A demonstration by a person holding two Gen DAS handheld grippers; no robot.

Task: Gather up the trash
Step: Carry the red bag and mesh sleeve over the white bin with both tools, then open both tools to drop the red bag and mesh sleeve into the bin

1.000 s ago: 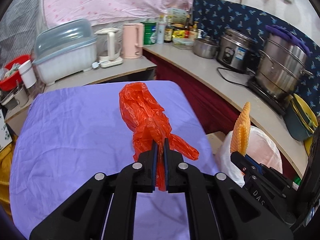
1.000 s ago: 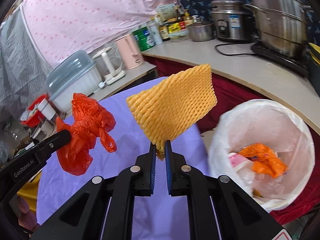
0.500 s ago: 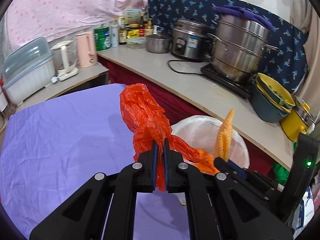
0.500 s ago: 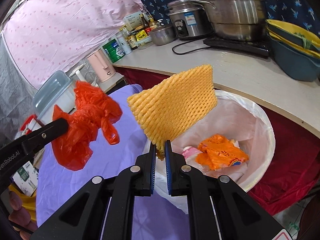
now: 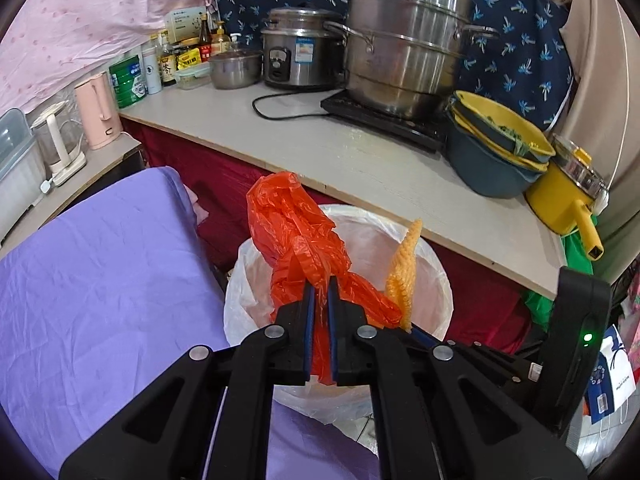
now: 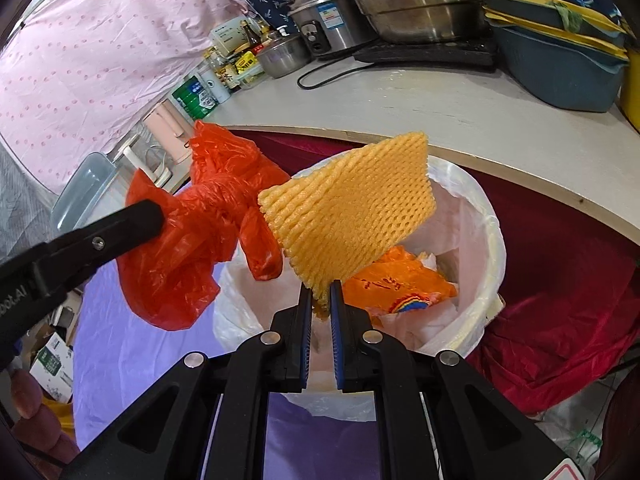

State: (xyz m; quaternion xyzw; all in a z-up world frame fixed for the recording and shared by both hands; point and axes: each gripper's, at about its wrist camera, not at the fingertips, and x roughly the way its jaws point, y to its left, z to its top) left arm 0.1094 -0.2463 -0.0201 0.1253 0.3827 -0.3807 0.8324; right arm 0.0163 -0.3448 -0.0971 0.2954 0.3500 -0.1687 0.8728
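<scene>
A: We log the left gripper first. Its fingers are clenched on the red bag, pinching it at a twisted neck. The bag's crumpled bulk stands up past the fingertips and a tail hangs below them.

B: Agreed. From the right wrist view we see that same bag held in the air at the near left rim of the bin, partly over its opening and partly over the purple cloth.

A: Right gripper: fingers grasping the foam net by its lower corner. The yellow sheet fans up and to the right, tilted, directly above the bin's mouth.

B: In the left wrist view we see the net edge-on, just right of the red bag, over the white liner.

A: Bin contents: an orange wrapper and some white scraps lie inside. Neither held item touches them.

B: Surroundings: the bin sits between the purple cloth and the tabletop, against a dark red drape. On the tabletop we note a steamer pot, a rice cooker and stacked basins.
</scene>
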